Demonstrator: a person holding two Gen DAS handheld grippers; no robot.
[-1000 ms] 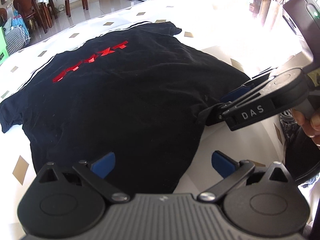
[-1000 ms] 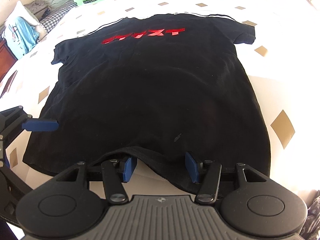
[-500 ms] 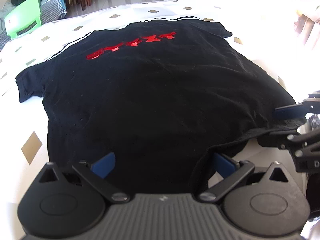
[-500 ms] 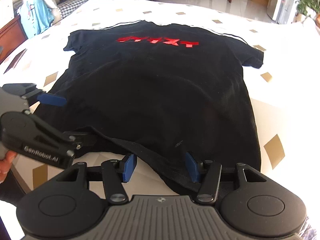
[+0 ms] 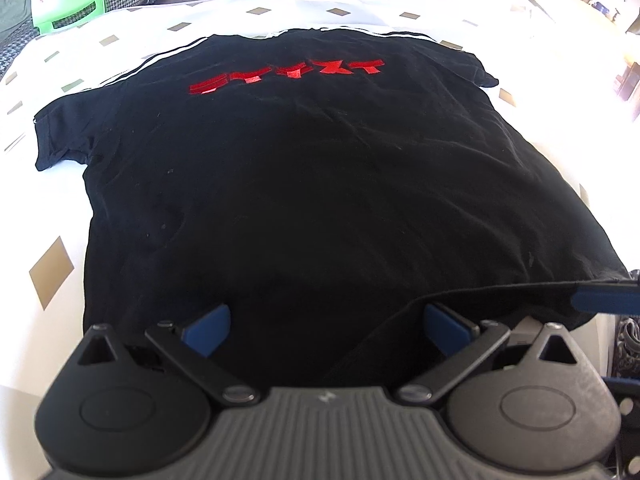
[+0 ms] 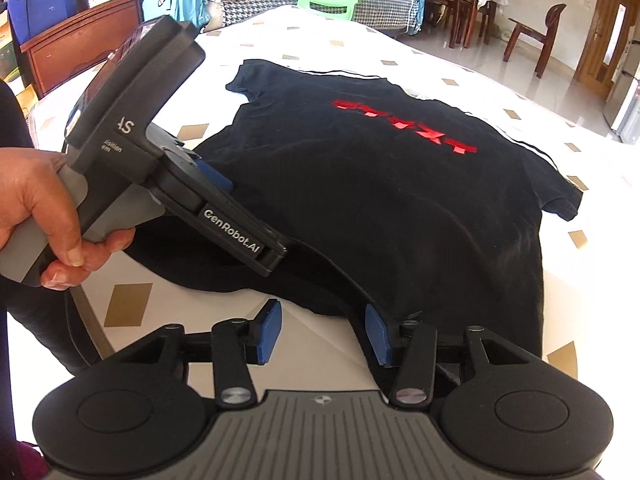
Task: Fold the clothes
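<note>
Two hand-held grippers have closed in on the near hem of the black short-sleeved T-shirt with red lettering [image 5: 304,184], which lies spread flat, print up, on the white tablecloth with tan diamonds [image 5: 52,276].

Furthest left in the right wrist view, a person's hand [image 6: 40,216] grips the grey handle of the left gripper [image 5: 326,330]. A second ago this tool sat back from the cloth with the hem lying flat; now its blue pads stand wide apart with the hem between them, the fabric rising in a ridge beside the right-hand pad. The pads do not look pressed onto the cloth.

Moving right, the right gripper [image 6: 322,334] has swung from the middle of the hem toward the shirt's other bottom corner. Its jaws are also parted, and the black edge runs against the inner face of its right pad; nothing is clamped.

Both tools have shifted to the two bottom corners, which suggests a lift of the hem toward the collar, though neither has taken hold.
</note>
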